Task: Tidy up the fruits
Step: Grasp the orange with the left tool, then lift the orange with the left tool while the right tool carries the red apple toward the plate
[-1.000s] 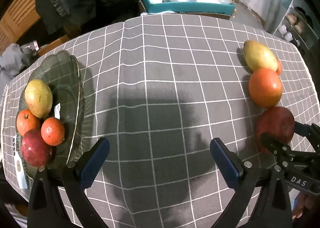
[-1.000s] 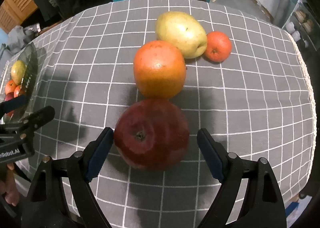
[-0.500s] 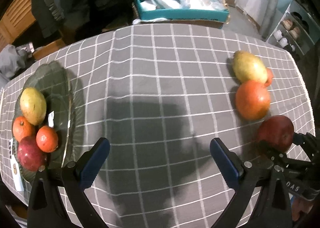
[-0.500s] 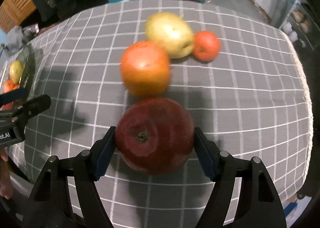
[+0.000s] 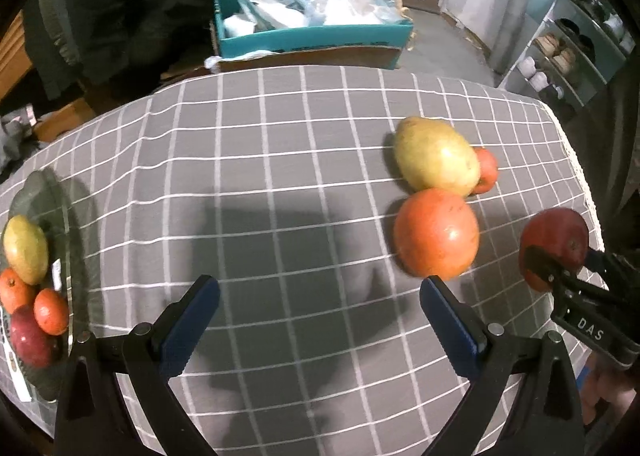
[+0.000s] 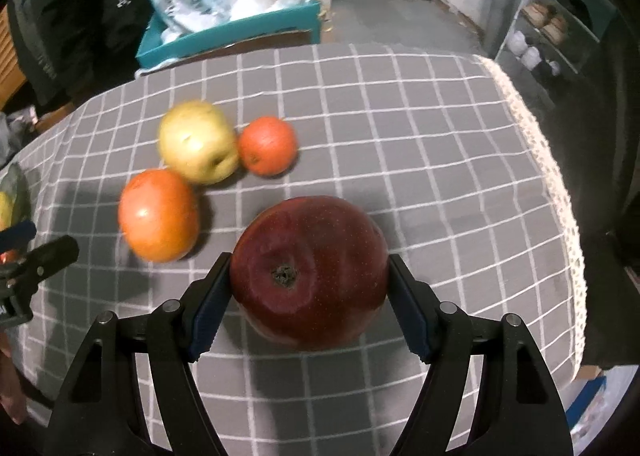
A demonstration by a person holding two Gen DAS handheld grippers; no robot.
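My right gripper (image 6: 309,288) is shut on a dark red apple (image 6: 308,272) and holds it above the grey checked cloth; the apple also shows in the left wrist view (image 5: 556,240). On the cloth lie a large orange (image 5: 436,238), a yellow-green pear (image 5: 434,156) and a small tangerine (image 5: 486,170). My left gripper (image 5: 318,322) is open and empty, just left of the large orange. A dark glass plate (image 5: 60,208) at the far left holds a pear (image 5: 25,250), two small oranges and a red apple (image 5: 30,338).
A teal box (image 5: 312,36) with plastic bags stands behind the table. The cloth's lace edge (image 6: 556,176) marks the table's right side. A shelf with shoes (image 5: 560,52) stands at the far right.
My right gripper closed on the red apple and lifted it off the cloth. My left gripper moved right, toward the large orange, still open.
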